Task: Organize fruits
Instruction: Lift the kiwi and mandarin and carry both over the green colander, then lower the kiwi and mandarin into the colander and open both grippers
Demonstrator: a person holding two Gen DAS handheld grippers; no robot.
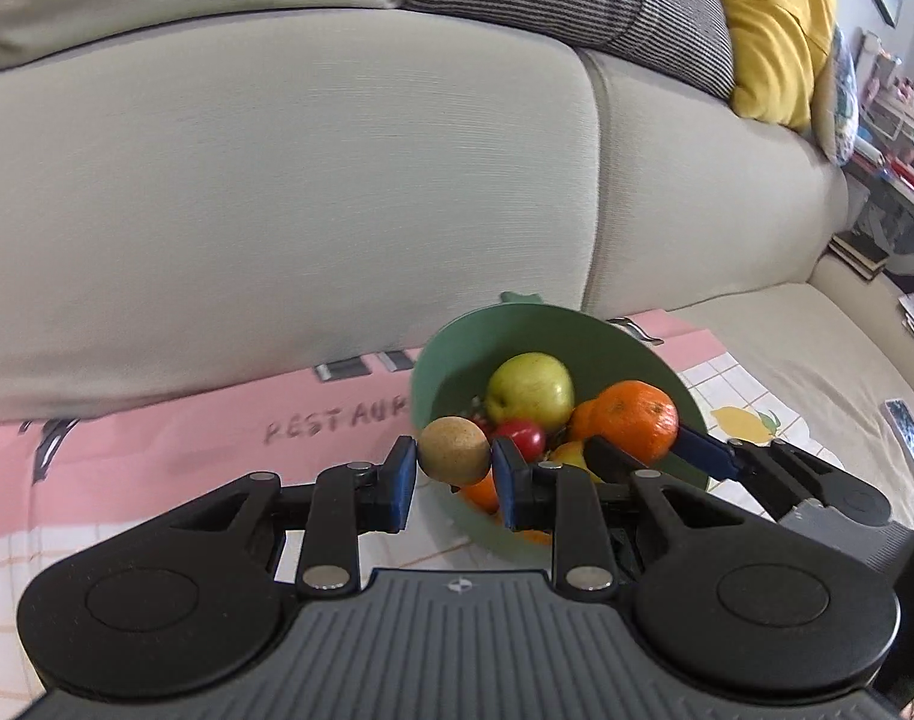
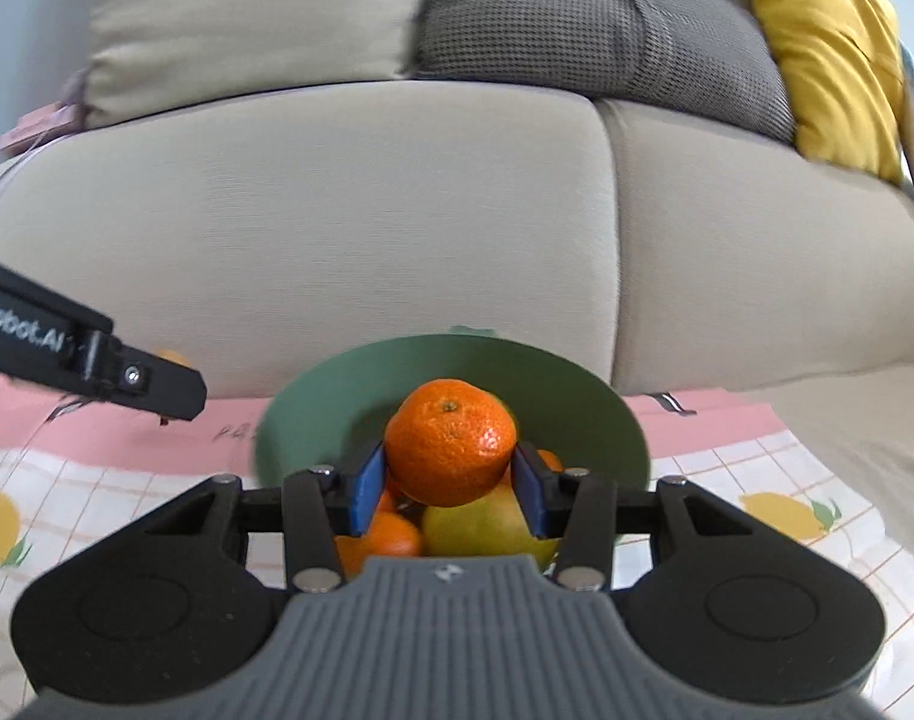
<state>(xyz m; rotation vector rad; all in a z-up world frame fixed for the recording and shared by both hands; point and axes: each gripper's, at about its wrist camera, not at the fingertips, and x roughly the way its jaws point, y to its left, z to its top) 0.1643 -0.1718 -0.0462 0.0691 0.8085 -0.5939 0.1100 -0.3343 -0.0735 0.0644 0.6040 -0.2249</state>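
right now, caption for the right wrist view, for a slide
Right gripper clamps an orange above the green bowl of fruit, sofa behind.

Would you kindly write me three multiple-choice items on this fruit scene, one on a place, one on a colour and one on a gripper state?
1. Where does the green apple lie?
A. In the bowl
B. On the sofa cushion
C. On the cloth beside the bowl

2. What colour is the bowl?
A. White
B. Green
C. Red

3. What does the right hand-held gripper hold?
A. Nothing; it is open
B. A banana
C. An orange mandarin

Answers:
1. A: the left wrist view shows the apple inside the bowl, among the other fruit.
2. B: its wall is green in both views.
3. C: the blue pads press on both sides of the mandarin above the bowl, while the left hand-held gripper grips a brown kiwi.
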